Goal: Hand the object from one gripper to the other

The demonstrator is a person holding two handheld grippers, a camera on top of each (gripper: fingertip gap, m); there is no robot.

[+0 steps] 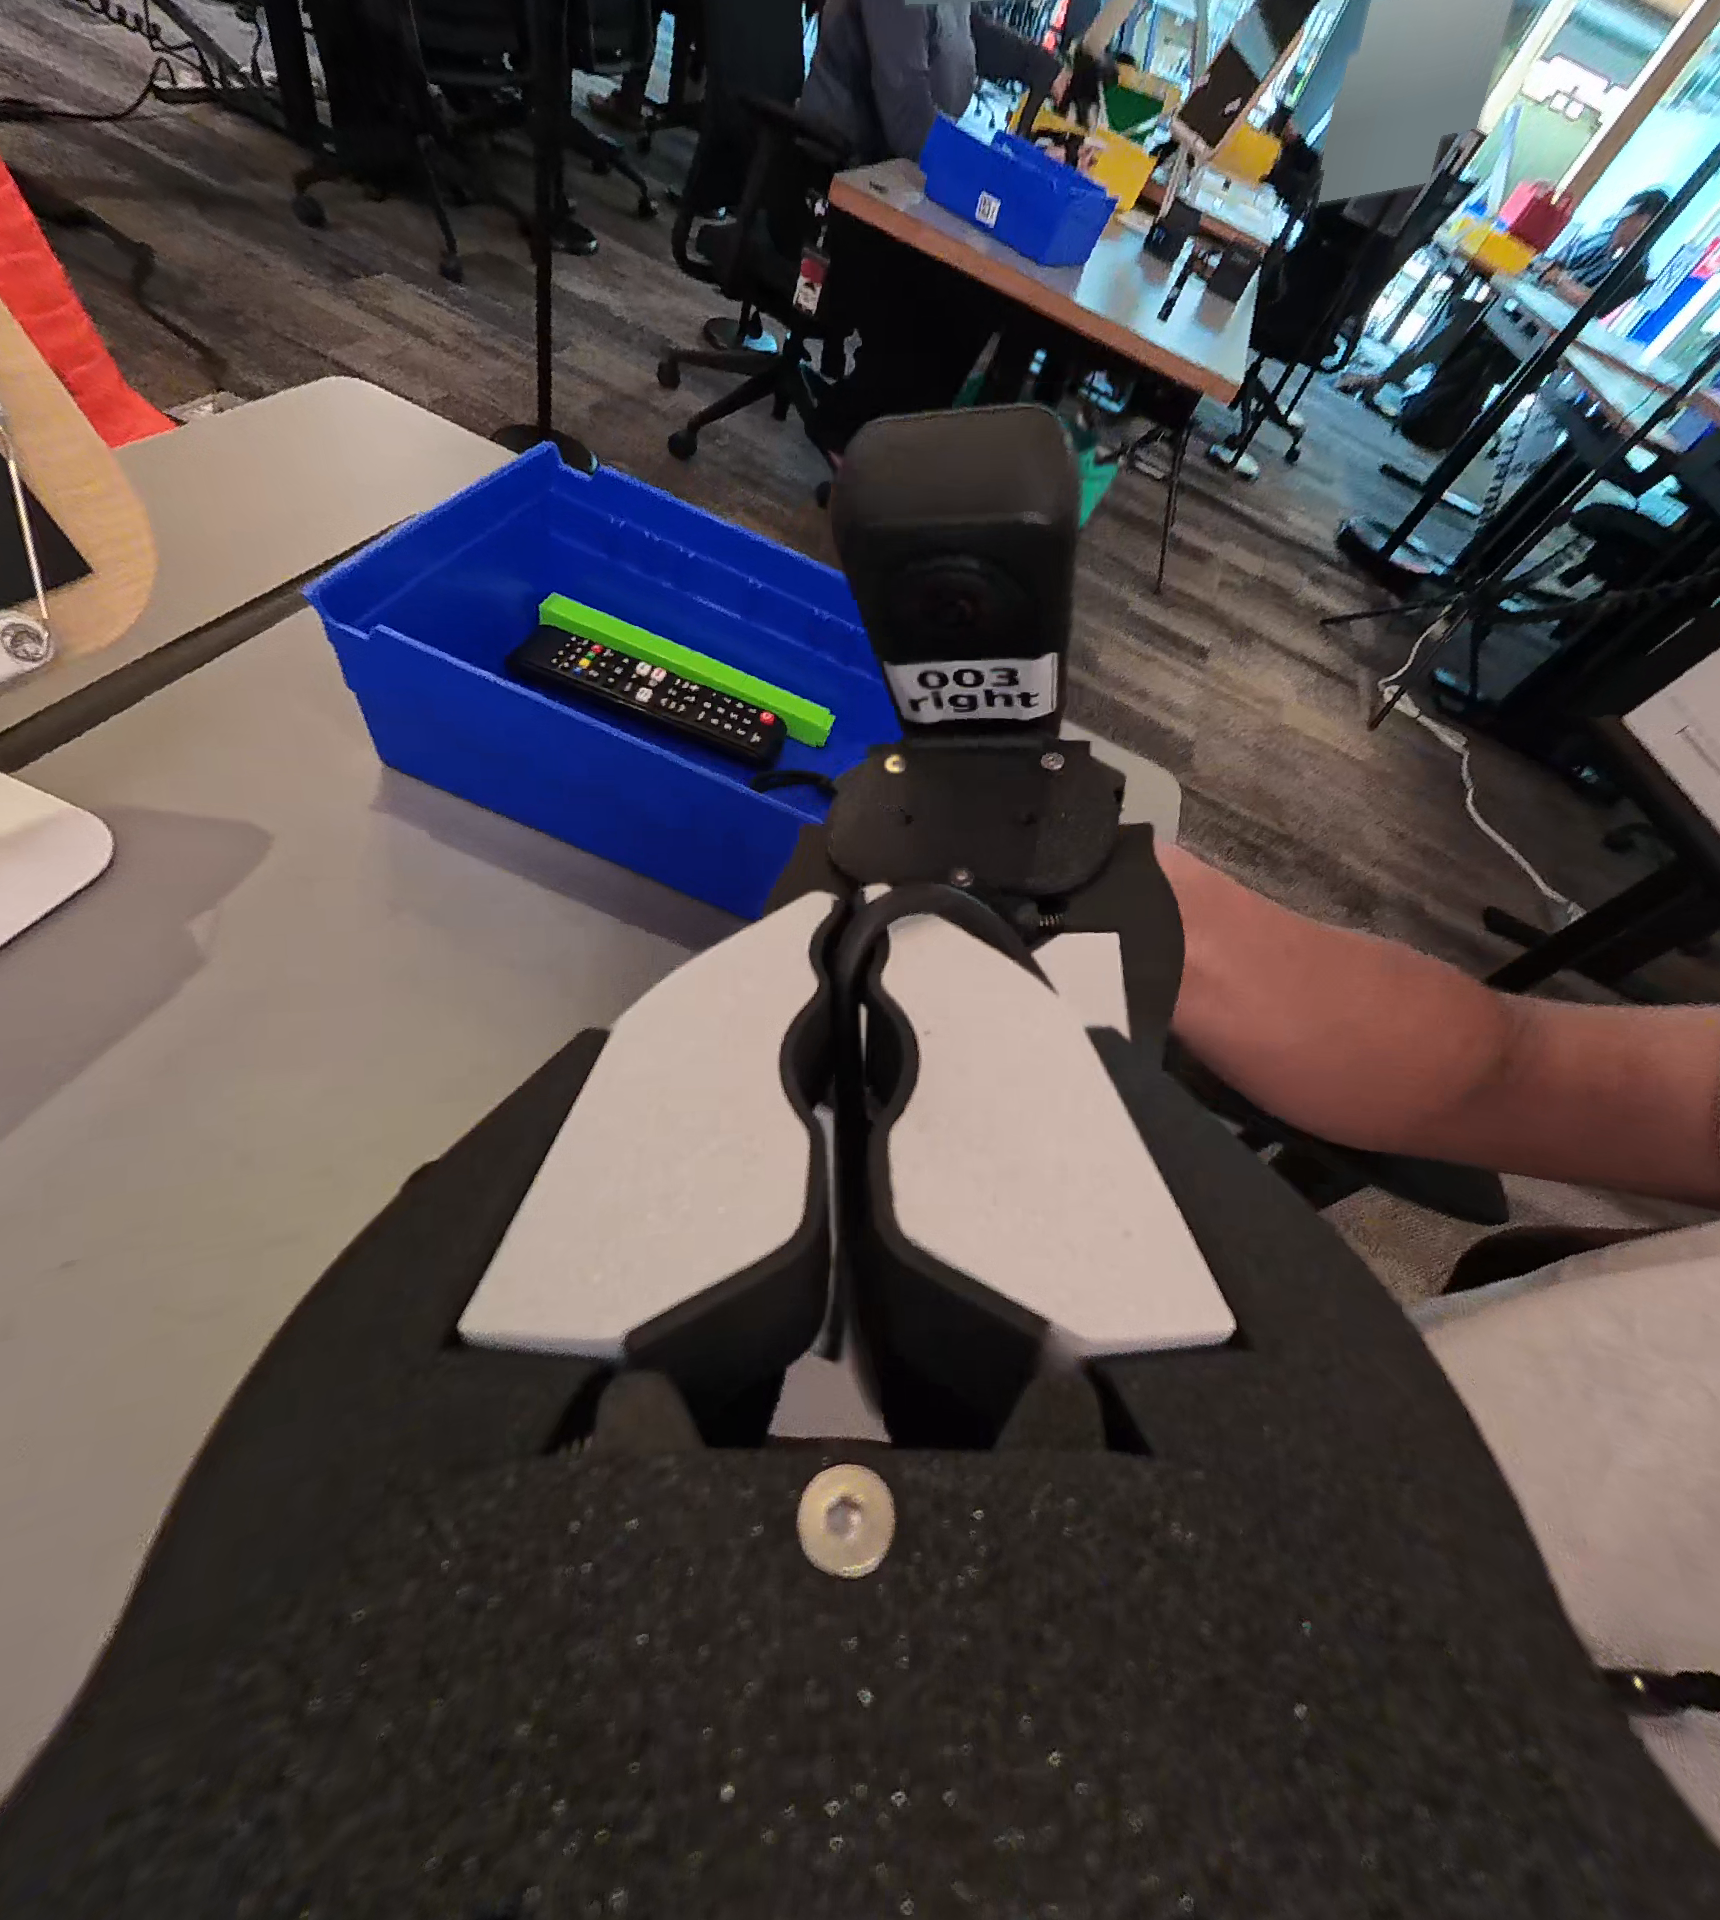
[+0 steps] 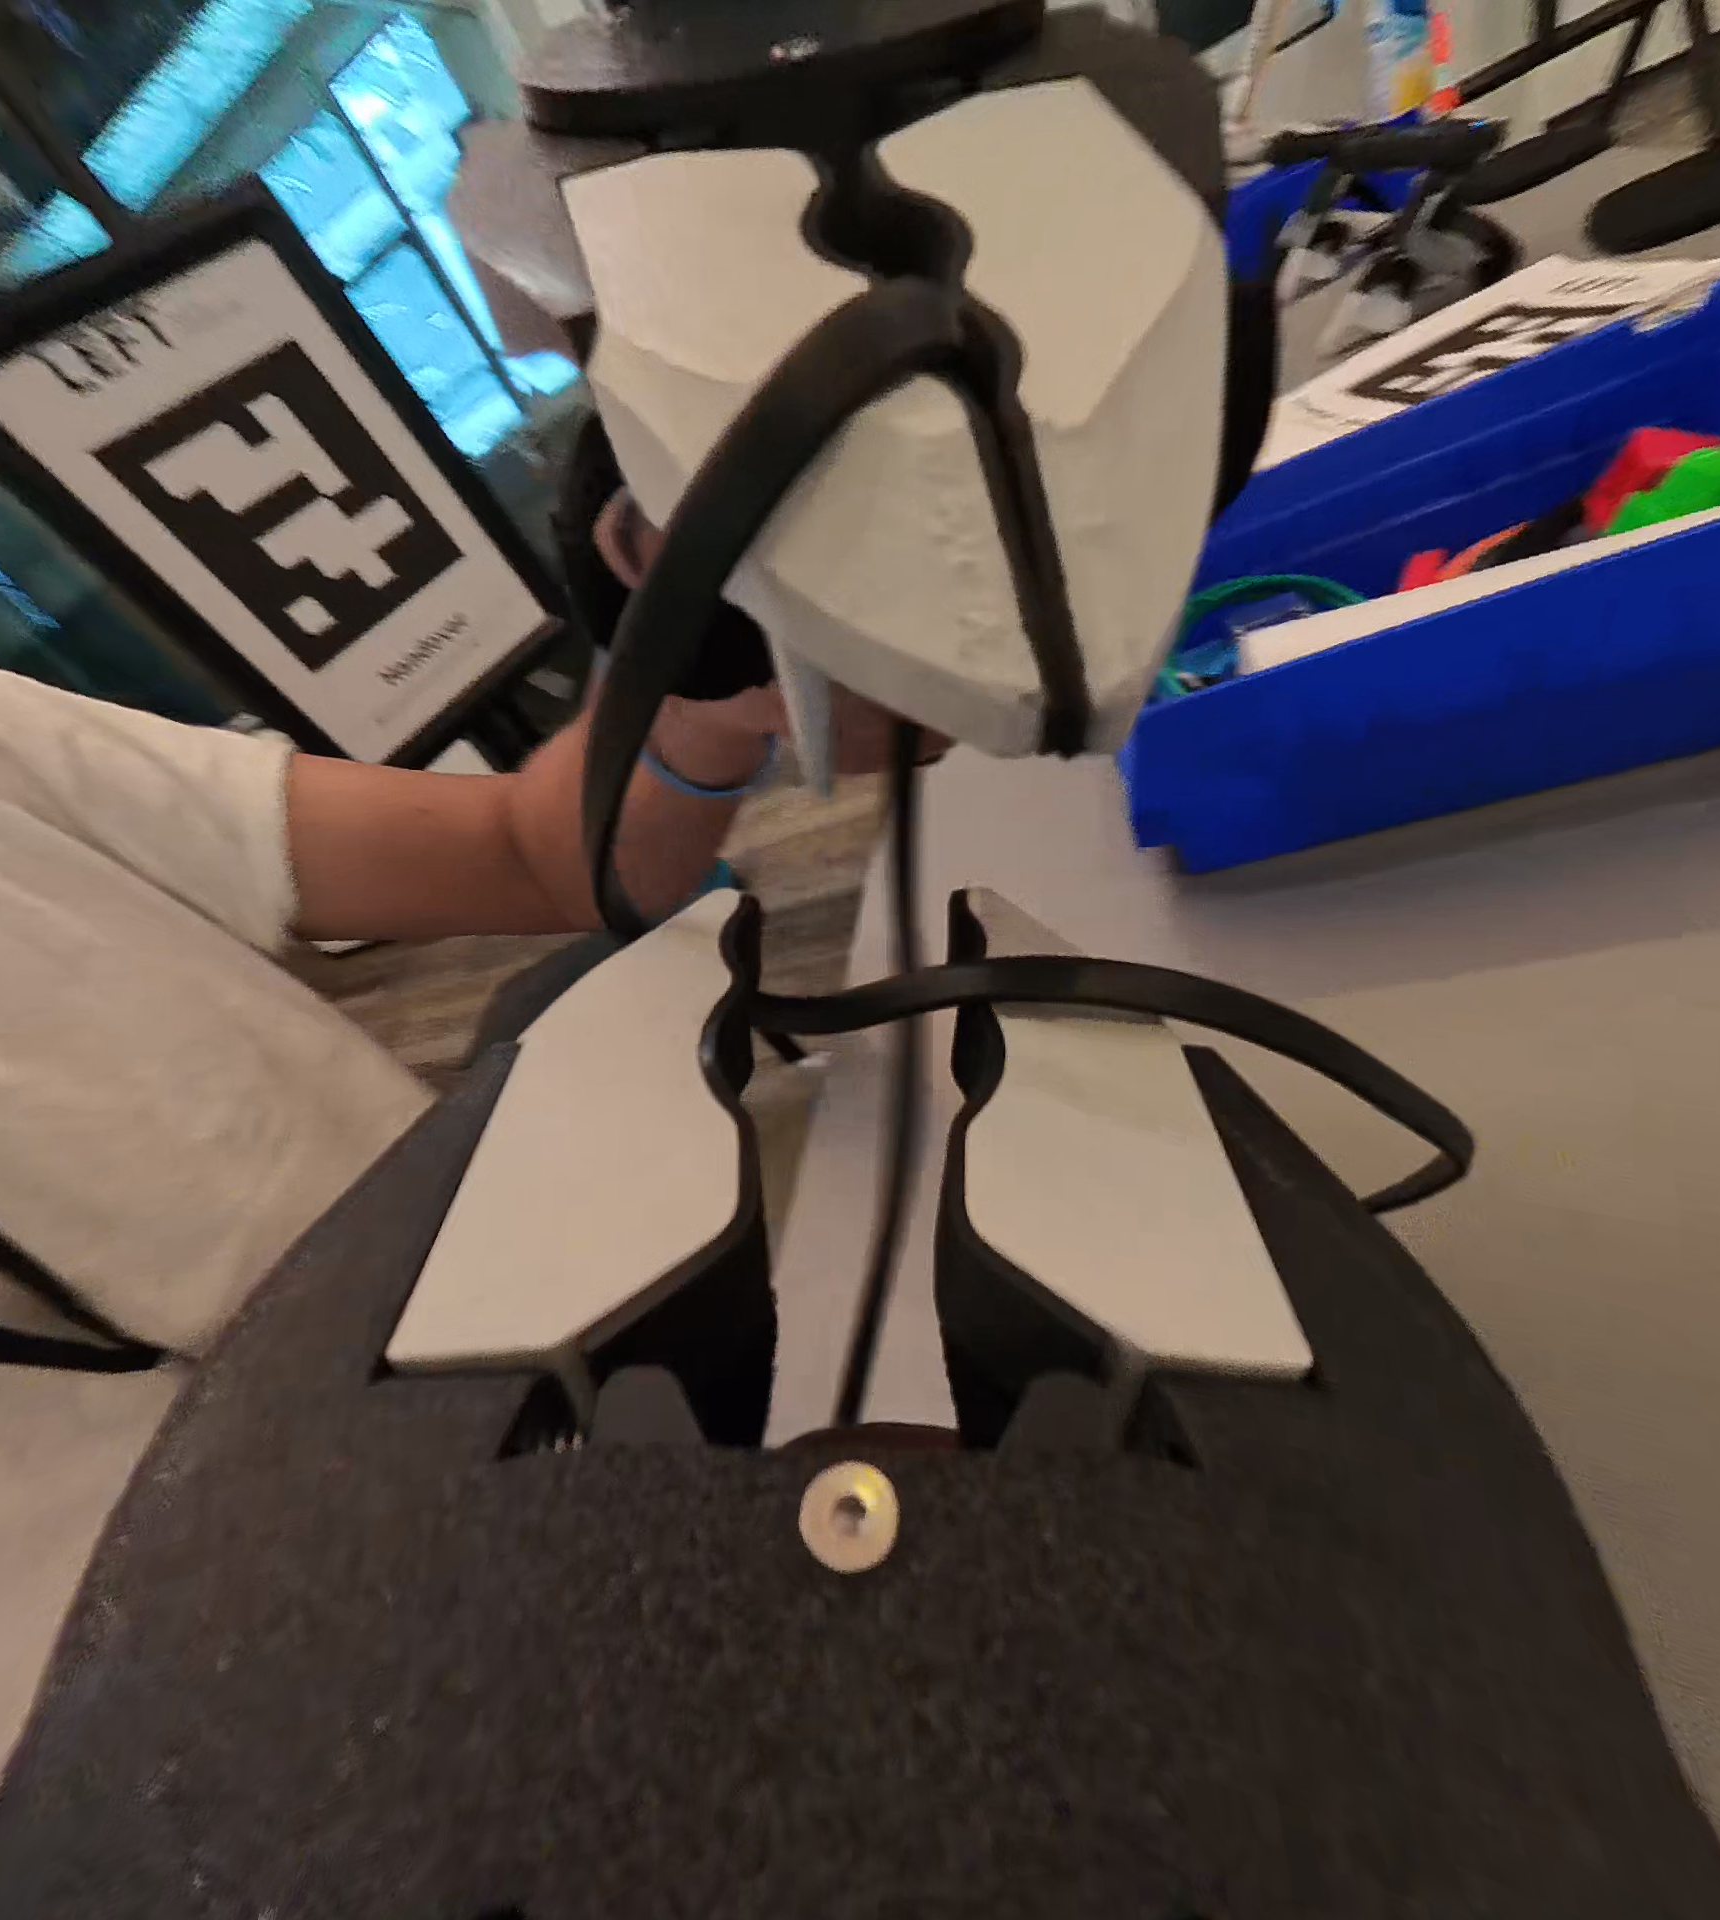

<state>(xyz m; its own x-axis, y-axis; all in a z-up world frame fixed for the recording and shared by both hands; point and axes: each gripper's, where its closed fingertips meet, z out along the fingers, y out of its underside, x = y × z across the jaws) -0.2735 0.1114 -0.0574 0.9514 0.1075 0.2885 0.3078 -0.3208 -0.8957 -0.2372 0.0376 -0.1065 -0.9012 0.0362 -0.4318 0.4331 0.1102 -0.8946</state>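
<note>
Two tools meet nose to nose over the tabletop (image 1: 212,1091), with one black cable (image 2: 1095,982) between them. The left tool (image 1: 851,935) is clenched on the cable, its two white fingers pressed together with the thin black line pinched in the seam. The right tool (image 2: 851,914) is released: its two fingers stand apart with bare tabletop showing in the gap. The cable crosses that gap, sitting in the notch of one finger, lying over the other and looping out to the side. One blue bin (image 1: 565,769) sits just beyond the tools in the left wrist view and holds one black remote (image 1: 653,698) and one green bar (image 1: 690,665) side by side. The right wrist view shows a second blue bin (image 2: 1458,707) with mixed coloured pieces, well to the side. The tabletop's edge runs close beside the tools, and one forearm (image 1: 1355,1039) reaches in from past it. The grey surface towards the bins lies open.
</note>
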